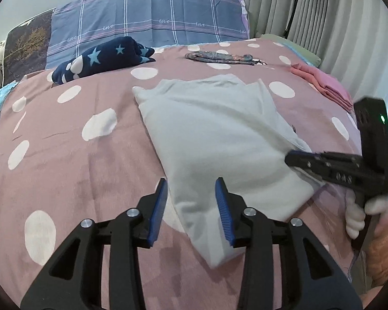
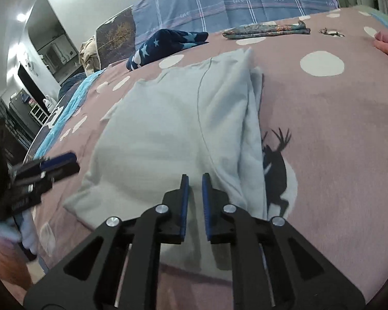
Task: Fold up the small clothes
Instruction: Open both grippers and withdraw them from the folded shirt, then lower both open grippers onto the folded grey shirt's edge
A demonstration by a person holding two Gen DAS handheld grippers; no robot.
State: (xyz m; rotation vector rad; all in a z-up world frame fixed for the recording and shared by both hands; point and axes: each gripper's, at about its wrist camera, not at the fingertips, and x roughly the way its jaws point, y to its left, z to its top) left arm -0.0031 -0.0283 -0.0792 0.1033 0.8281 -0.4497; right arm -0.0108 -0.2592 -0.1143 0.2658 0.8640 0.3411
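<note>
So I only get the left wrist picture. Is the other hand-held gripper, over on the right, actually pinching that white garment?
Observer: Its own camera shows the right hand-held gripper with a narrow gap between its pads. The white garment seems to lie beneath them, not between them.
Operator: And the dark speck by the garment's right edge?
Observer: That is a black deer print on the bedspread, right beside the garment's layered edge.
</note>
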